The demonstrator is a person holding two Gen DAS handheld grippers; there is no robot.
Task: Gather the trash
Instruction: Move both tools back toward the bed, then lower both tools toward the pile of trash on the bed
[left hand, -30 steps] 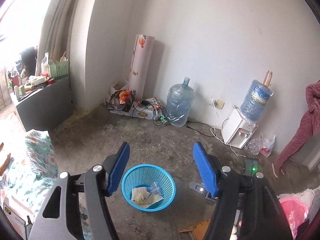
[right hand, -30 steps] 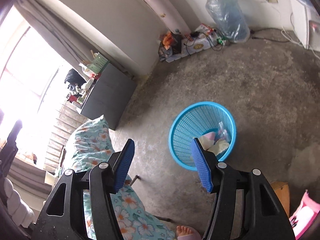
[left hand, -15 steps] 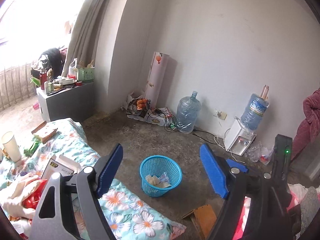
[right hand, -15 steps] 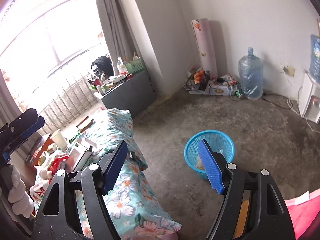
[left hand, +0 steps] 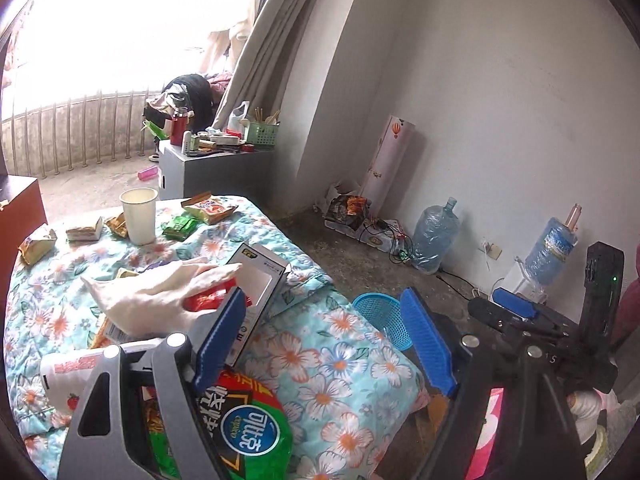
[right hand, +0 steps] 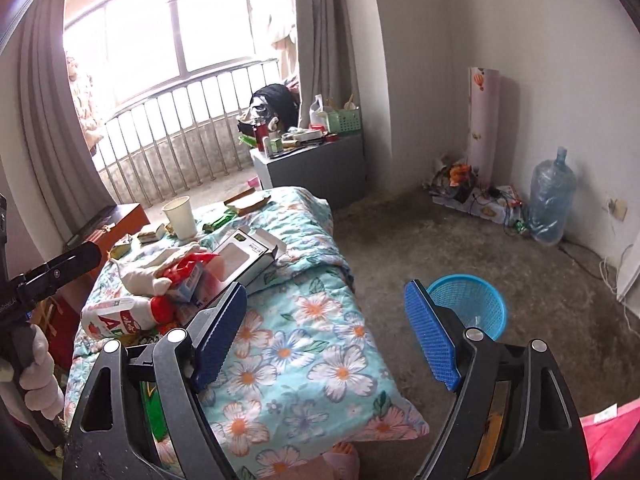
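Note:
Trash lies on a floral quilt [left hand: 340, 364]: a white paper cup [left hand: 138, 216], snack wrappers [left hand: 208, 208], an open grey box [left hand: 260, 288], a green noodle bag [left hand: 244, 436] and a white glove-like cloth [left hand: 156, 296] over red packets. My left gripper [left hand: 324, 340] hangs open over the quilt's near end with nothing between its fingers. My right gripper [right hand: 326, 336] is also over the quilt [right hand: 304, 356]; its jaws are opening and hold nothing. The blue basket [right hand: 468, 304] stands on the floor to the right, also in the left wrist view [left hand: 380, 316].
A grey cabinet [right hand: 316, 168] crowded with bottles stands by the window railing. Against the wall stand a paper roll [right hand: 482, 120], a water jug [right hand: 550, 200] and cables. A gloved hand [right hand: 36, 380] holds the left gripper's handle. Concrete floor [right hand: 440, 248] surrounds the basket.
Both views have swung away from the basket on the floor to the quilt with the trash. Both pairs of jaws stand wider than before.

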